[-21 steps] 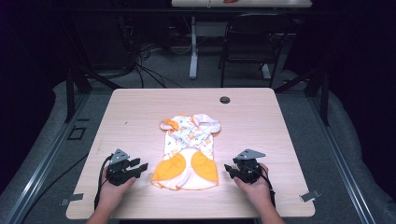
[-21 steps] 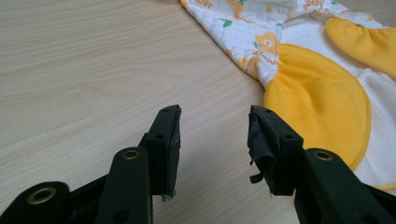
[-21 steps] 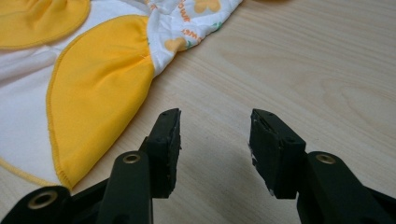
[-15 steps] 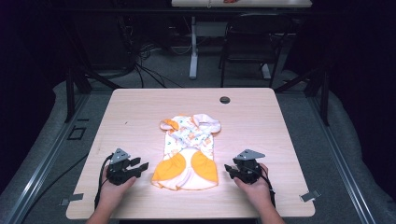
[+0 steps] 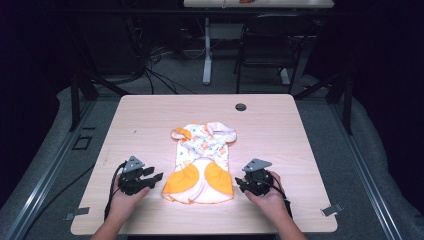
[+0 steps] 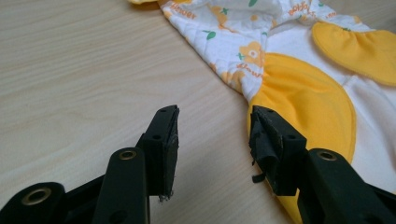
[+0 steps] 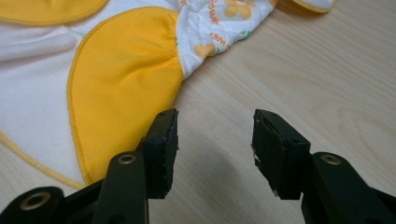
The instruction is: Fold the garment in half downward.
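Two grippers wait by the baby suit

Nothing has moved: left gripper [image 5: 156, 176] and right gripper [image 5: 241, 182] sit open beside the baby suit [image 5: 202, 161], holding nothing.

The table [image 5: 280, 130] has a pale wood-grain top, smooth and matt. The baby garment [image 5: 202, 162] is soft cloth: a white quilted upper part with a printed pattern, and plain matt orange-yellow patches with stitched edges. The left gripper [image 6: 212, 135] and right gripper [image 7: 215, 135] are matt black plastic with brass-coloured rivets; their pads [image 6: 264, 140] look rough and frayed.
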A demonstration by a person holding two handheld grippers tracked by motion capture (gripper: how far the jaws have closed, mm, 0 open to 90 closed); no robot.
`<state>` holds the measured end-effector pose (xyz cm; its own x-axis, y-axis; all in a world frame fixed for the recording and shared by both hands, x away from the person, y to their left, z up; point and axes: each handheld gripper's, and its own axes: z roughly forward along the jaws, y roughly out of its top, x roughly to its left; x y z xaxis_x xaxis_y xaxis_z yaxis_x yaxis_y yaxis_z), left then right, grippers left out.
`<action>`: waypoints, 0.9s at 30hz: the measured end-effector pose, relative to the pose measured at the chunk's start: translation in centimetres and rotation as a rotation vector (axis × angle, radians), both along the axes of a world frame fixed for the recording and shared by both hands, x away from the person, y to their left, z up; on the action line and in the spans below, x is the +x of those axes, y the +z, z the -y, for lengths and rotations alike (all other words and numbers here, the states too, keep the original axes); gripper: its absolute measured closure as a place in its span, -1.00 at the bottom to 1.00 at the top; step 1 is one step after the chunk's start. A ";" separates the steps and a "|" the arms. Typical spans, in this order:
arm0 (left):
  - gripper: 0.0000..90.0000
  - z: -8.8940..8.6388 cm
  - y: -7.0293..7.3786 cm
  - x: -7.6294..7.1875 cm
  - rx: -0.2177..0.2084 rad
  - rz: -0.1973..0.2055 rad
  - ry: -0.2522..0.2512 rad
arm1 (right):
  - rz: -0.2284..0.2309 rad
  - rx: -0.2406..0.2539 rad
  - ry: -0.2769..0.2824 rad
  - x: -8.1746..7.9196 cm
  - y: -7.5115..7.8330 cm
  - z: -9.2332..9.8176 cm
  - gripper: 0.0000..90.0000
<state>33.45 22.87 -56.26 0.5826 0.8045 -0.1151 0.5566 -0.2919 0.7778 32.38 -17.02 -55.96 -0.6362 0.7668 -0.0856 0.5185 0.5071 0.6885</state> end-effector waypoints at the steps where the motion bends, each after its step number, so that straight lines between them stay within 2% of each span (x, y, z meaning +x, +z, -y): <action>1: 0.16 0.4 0.3 0.5 0.013 -0.006 -0.006 | -0.006 -0.024 0.004 0.4 0.3 -0.4 0.17; 5: 0.20 1.0 0.5 1.4 0.045 -0.016 -0.011 | -0.037 -0.030 0.024 1.3 0.4 -0.9 0.19; 7: 0.26 1.7 0.5 2.4 0.037 -0.039 -0.016 | -0.071 -0.050 0.033 2.2 0.6 -1.4 0.20; 9: 0.27 1.9 0.5 2.7 0.045 -0.041 -0.021 | -0.069 -0.058 0.037 2.5 0.6 -1.6 0.20; 10: 0.29 2.2 0.4 3.0 0.045 -0.036 -0.022 | -0.072 -0.063 0.043 2.8 0.7 -1.8 0.23; 12: 0.36 2.7 0.4 3.5 0.043 -0.053 -0.029 | -0.077 -0.070 0.050 3.3 0.9 -2.2 0.33; 13: 0.44 3.2 0.4 4.0 0.042 -0.056 -0.031 | -0.085 -0.058 0.054 3.9 1.0 -2.6 0.48; 14: 0.48 3.2 0.4 4.0 0.042 -0.056 -0.031 | -0.085 -0.058 0.054 3.9 1.0 -2.6 0.48; 15: 0.48 3.3 0.5 4.3 0.050 -0.065 -0.041 | -0.101 -0.051 0.058 4.3 1.1 -2.7 0.57; 17: 0.59 3.8 0.4 4.7 0.039 -0.075 -0.047 | -0.112 -0.047 0.063 4.8 1.1 -3.0 0.67; 18: 0.62 4.1 0.5 4.9 0.056 -0.075 -0.053 | -0.118 -0.043 0.065 5.1 1.2 -3.1 0.72; 21: 0.81 5.1 0.5 5.5 0.071 -0.070 -0.076 | -0.140 -0.028 0.070 6.1 1.3 -3.7 0.94; 23: 0.93 5.3 0.5 5.7 0.071 -0.082 -0.084 | -0.151 -0.011 0.070 6.6 1.3 -4.0 1.00; 26: 0.99 5.9 0.4 6.1 0.076 -0.081 -0.093 | -0.149 -0.013 0.066 7.0 1.3 -4.3 1.00; 27: 0.99 6.2 0.3 6.4 0.080 -0.088 -0.096 | -0.162 0.004 0.063 7.4 1.3 -4.5 1.00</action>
<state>39.83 16.69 -55.92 0.6475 0.7545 -0.1070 0.5884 -0.4058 0.6994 39.78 -12.50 -54.66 -0.6882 0.7251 0.0249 0.5903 0.5397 0.6002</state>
